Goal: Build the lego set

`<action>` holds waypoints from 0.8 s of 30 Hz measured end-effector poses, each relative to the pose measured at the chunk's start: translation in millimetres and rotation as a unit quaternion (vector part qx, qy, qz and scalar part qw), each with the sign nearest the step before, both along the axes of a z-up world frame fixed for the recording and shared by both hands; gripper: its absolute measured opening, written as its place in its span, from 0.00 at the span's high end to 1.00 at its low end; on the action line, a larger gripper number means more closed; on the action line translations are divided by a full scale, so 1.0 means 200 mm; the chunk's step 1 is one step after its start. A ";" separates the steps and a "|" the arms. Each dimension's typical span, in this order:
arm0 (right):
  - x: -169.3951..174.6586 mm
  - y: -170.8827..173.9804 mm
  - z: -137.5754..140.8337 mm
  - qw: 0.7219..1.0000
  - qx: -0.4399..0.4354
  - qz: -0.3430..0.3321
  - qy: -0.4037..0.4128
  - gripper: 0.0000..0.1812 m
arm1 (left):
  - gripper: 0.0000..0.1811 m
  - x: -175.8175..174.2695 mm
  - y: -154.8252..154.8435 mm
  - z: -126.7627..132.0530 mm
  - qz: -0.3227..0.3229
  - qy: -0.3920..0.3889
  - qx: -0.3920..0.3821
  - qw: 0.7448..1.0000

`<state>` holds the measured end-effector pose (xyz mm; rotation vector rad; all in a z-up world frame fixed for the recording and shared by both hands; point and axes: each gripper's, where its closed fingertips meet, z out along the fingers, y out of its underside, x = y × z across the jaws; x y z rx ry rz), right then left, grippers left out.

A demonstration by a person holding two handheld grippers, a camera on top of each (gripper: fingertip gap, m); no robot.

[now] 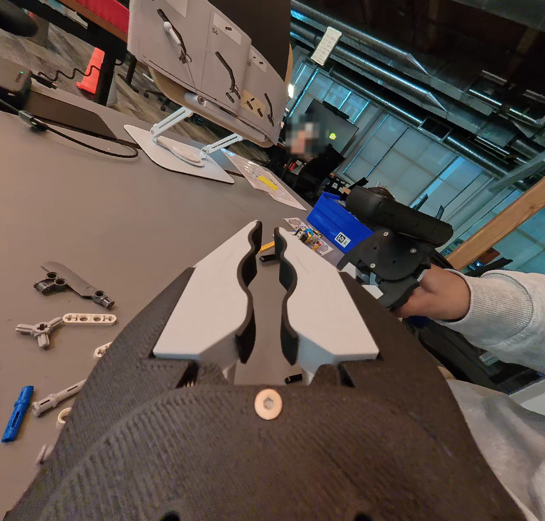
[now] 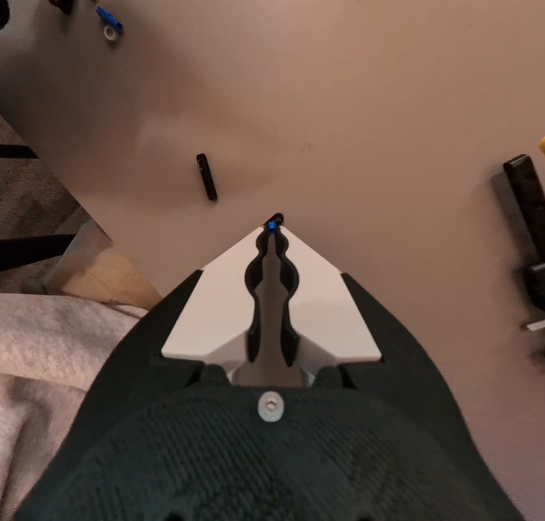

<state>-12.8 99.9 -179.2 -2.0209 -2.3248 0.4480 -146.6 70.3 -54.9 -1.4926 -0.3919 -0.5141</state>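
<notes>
My left gripper [image 1: 267, 230] hangs above the grey table [image 1: 147, 241], its jaws a little apart with nothing between them. Loose Lego parts lie to its left: a dark grey blade piece [image 1: 73, 282], a white beam [image 1: 90, 318], a grey three-arm connector [image 1: 39, 329], a blue pin [image 1: 17, 412]. My right gripper [image 2: 272, 230] is shut on a small blue pin [image 2: 272, 227] with a black part [image 2: 277, 219] at its far end, held over the table. The right gripper also shows in the left wrist view [image 1: 392, 250], held by a hand. A black axle [image 2: 206, 177] lies just ahead of it.
An instruction booklet [image 1: 206, 49] stands on a white stand [image 1: 182, 155] at the back. A blue bin [image 1: 336, 223] and a small partial assembly [image 1: 308, 236] sit at the far right. A black beam [image 2: 528, 188] lies to the right, and a blue pin with a grey bush [image 2: 110, 22] at the upper left. Some 20 centimetres of space lies between my two pairs of fingers. The black axle [image 2: 206, 177] is about 5 centimetres from my right fingertips and 15 centimetres from my left. It is also in sight in the left wrist view [image 1: 298, 380]. The grey three-arm connector [image 1: 39, 329] is closer to my left gripper, around 15 centimetres from its tips; the right tips are 25 centimetres off. It is some 15 centimetres from my left tips to the dark grey blade piece [image 1: 73, 282].
</notes>
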 end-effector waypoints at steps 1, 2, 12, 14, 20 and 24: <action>0.01 -0.01 -0.01 1.000 -0.002 0.006 -0.007 0.99 | 0.97 0.00 0.00 0.00 0.000 -0.003 0.001 1.000; 0.03 -0.01 -0.02 1.000 0.000 0.013 -0.014 0.98 | 0.97 0.00 0.00 0.00 -0.001 -0.006 0.001 1.000; 0.10 -0.12 -0.01 0.992 0.002 0.128 -0.010 0.99 | 0.97 0.01 0.02 -0.02 -0.008 -0.009 -0.006 1.000; 0.12 -0.14 0.00 0.984 0.019 0.175 0.002 0.99 | 0.97 0.01 0.02 -0.02 -0.009 -0.012 -0.005 1.000; 0.11 -0.14 0.06 0.971 0.057 0.231 0.037 0.98 | 0.97 0.02 0.01 -0.02 -0.013 -0.018 -0.002 1.000; 0.06 -0.09 0.05 0.988 0.052 0.140 0.035 0.98 | 0.97 0.02 0.01 -0.02 -0.013 -0.018 -0.002 1.000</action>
